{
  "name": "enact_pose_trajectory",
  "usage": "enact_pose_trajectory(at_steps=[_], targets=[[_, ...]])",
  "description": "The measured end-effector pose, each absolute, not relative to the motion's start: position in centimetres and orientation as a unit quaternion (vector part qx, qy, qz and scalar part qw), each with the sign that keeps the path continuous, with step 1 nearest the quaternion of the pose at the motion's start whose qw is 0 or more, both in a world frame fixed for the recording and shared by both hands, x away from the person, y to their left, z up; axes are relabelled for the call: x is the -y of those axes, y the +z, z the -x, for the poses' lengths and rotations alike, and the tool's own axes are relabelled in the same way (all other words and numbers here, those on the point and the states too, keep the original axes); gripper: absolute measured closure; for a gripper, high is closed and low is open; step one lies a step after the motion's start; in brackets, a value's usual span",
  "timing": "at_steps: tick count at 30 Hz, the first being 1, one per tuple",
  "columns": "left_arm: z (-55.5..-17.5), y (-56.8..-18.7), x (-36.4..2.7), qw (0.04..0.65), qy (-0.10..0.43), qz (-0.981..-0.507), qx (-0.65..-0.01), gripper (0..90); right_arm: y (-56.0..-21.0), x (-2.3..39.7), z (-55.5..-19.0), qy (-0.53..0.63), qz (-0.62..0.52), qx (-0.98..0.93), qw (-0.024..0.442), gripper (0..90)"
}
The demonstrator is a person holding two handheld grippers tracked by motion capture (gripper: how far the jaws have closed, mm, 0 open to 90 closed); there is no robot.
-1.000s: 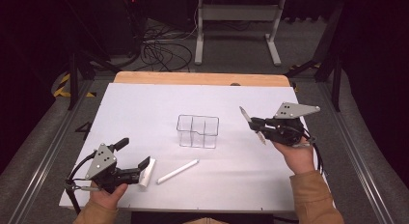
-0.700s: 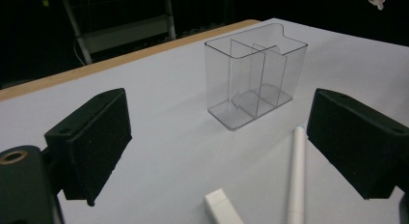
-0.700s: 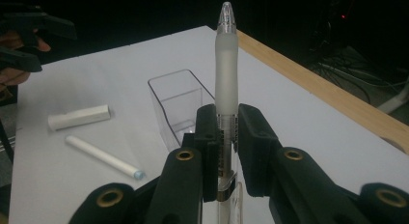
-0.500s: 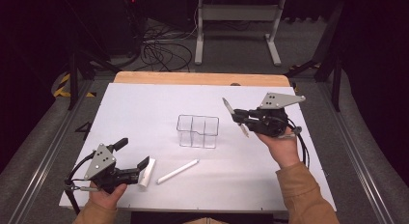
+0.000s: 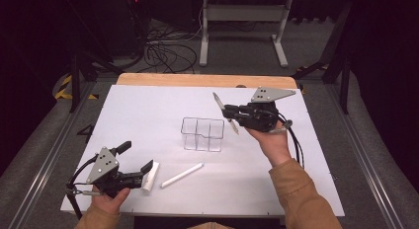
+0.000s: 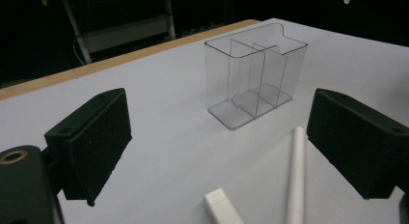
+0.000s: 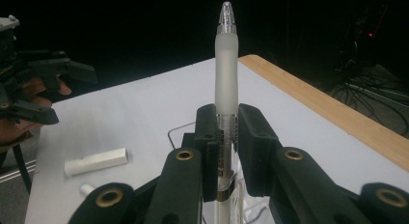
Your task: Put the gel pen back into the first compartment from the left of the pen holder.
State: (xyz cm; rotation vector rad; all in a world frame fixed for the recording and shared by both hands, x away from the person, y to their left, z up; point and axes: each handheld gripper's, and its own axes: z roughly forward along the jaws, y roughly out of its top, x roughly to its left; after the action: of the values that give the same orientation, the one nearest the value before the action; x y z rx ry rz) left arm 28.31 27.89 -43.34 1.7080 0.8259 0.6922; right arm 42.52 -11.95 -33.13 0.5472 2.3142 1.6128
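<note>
My right gripper [image 5: 229, 112] is shut on a frosted white pen [image 5: 218, 101] and holds it in the air just right of a clear divided box [image 5: 202, 134]. In the right gripper view the pen [image 7: 226, 74] stands up between the pads of the gripper [image 7: 226, 142]. My left gripper [image 5: 135, 156] rests open near the table's front left corner. A white pen [image 5: 182, 175] and a short white block [image 5: 150, 176] lie beside it. In the left gripper view the wide-apart jaws of the gripper [image 6: 226, 137] frame the box [image 6: 253, 74], the white pen [image 6: 296, 180] and the block [image 6: 222, 212].
A white sheet [image 5: 148, 115] covers the table, with a wooden edge [image 5: 197, 80] at the far side. Cables [image 5: 163, 54] and a stand's legs [image 5: 242, 26] lie on the dark floor beyond. The right gripper view also takes in the other hand's gripper [image 7: 34, 89] and the block [image 7: 96, 161].
My right gripper has carried the pen leftward and a little up, from the table's right side to beside the clear box. The left gripper has stayed put.
</note>
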Motion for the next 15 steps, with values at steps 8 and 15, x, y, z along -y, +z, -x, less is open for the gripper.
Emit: enact_pose_trajectory(at_steps=[8,15], targets=[[-28.3,-43.4,-27.9,0.532,0.29,-0.716,-0.346,9.1,-33.7,10.3,-43.3,0.572,-0.186,-0.789,0.127,78.9],[-28.3,-43.4,-27.9,0.532,0.29,-0.717,-0.345,9.1,-34.2,8.6,-43.8,0.578,-0.183,-0.786,0.121,78.8]])
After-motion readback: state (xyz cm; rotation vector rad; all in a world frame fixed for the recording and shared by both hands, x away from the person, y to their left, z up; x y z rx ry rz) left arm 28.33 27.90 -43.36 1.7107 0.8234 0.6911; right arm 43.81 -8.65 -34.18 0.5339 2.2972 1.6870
